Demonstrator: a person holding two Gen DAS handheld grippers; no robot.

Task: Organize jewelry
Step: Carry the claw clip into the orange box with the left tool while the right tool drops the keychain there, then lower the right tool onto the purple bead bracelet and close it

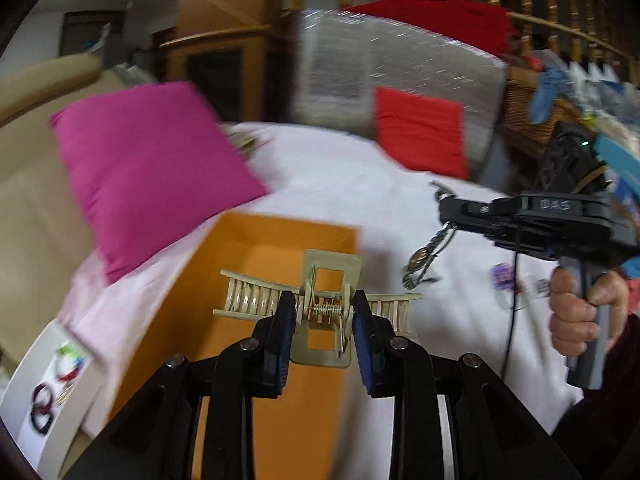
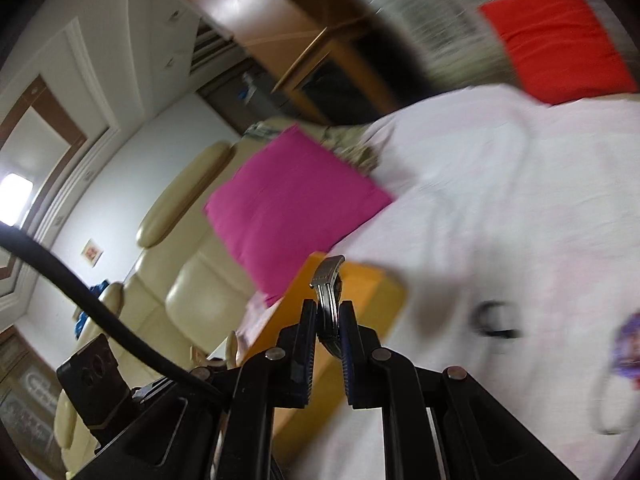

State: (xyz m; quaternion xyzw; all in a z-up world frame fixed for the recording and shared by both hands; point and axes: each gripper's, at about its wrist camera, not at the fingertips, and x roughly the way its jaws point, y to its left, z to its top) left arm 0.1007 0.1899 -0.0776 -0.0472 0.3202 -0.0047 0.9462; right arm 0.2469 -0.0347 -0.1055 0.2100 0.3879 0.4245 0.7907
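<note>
My left gripper (image 1: 320, 312) is shut on a beige hair claw clip (image 1: 320, 304) and holds it above an open orange box (image 1: 264, 256) on the white sheet. My right gripper (image 2: 327, 320) is shut on a metal wristwatch band (image 2: 329, 280), held near the orange box (image 2: 360, 292). In the left wrist view the right gripper (image 1: 444, 204) shows at the right with the watch (image 1: 424, 256) hanging from it. A dark ring-like piece (image 2: 496, 320) and a purple item (image 2: 630, 344) lie blurred on the sheet.
A magenta cushion (image 1: 152, 168) and a red cushion (image 1: 420, 128) lie on the white sheet (image 1: 340, 176). A white box with bracelets (image 1: 52, 392) sits left of the orange box. A beige sofa (image 2: 168, 280) stands to the left.
</note>
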